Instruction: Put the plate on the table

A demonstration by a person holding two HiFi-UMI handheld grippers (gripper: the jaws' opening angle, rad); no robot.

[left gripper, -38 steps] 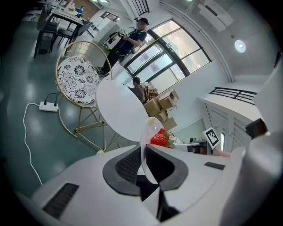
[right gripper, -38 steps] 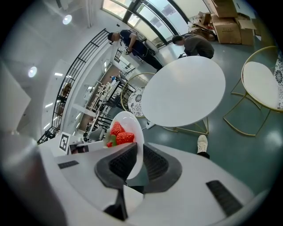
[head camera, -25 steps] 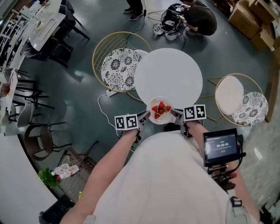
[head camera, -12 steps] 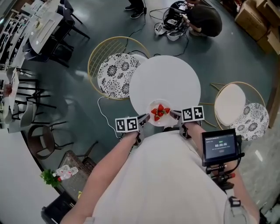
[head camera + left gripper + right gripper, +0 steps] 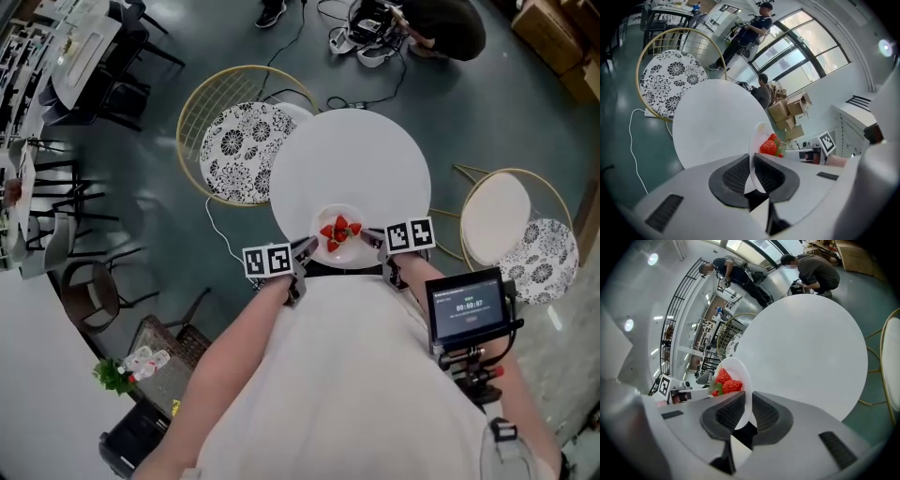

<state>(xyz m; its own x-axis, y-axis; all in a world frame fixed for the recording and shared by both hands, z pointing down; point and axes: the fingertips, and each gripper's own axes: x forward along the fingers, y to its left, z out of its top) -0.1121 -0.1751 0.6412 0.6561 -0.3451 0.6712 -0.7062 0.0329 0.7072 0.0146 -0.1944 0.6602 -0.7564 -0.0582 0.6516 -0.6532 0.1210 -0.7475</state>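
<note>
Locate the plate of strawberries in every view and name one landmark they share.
Head view: plate at centre, over the round white table near edge, between left hand-held gripper and right hand-held gripper.
Left gripper view: lower centre, edge-on, pinched in the jaws.
Right gripper view: lower centre-left, edge-on, pinched in the jaws.
Shared landmark: the round white table behind it.

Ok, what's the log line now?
left gripper: grips white strawberry plate | right gripper: grips it too | plate: over round white table, near edge
</note>
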